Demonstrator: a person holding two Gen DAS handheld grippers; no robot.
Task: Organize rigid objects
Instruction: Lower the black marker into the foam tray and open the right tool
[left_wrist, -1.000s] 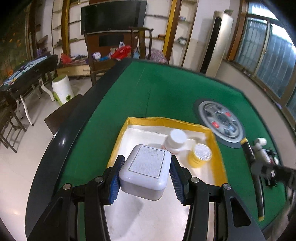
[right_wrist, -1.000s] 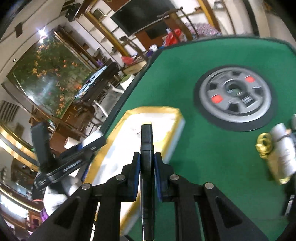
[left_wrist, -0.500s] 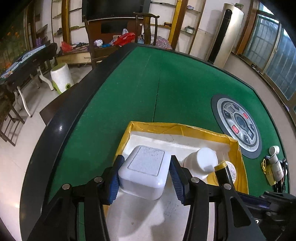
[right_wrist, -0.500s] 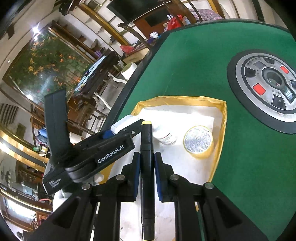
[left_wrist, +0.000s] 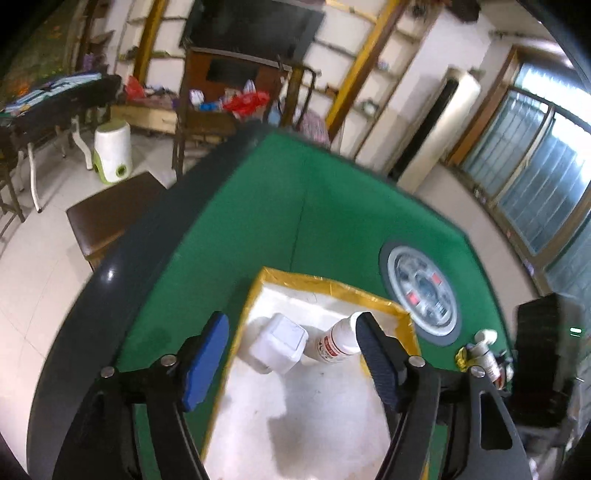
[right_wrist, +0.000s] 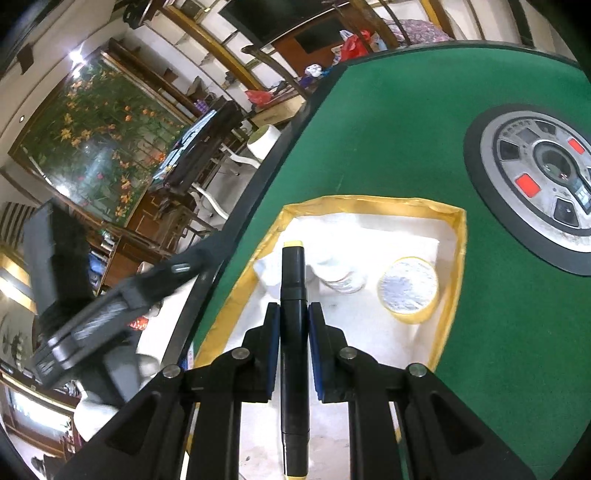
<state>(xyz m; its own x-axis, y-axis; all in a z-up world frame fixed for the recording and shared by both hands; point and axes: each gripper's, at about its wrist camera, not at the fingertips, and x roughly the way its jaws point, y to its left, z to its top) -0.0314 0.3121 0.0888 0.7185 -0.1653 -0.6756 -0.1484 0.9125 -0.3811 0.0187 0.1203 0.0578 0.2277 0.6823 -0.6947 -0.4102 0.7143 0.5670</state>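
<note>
A white tray with a yellow rim (left_wrist: 325, 284) (right_wrist: 460, 236) lies on the green table. In it rest a white square box (left_wrist: 277, 343), a white bottle (left_wrist: 338, 339) lying beside it, and a yellow-rimmed round tub (right_wrist: 408, 290). My left gripper (left_wrist: 291, 354) is open and empty, raised above the box. My right gripper (right_wrist: 291, 325) is shut on a black marker (right_wrist: 293, 332) with yellow ends, held over the tray's near part.
A round grey control panel (left_wrist: 424, 291) (right_wrist: 543, 173) sits in the table's middle. A small bottle with a yellow ring (left_wrist: 480, 350) lies on the felt right of the tray. The table's dark edge (left_wrist: 110, 273) runs at the left.
My left gripper has opened and let go of the white box, which now rests in the tray, and has drawn back. My right gripper with the marker has moved further over the tray.
</note>
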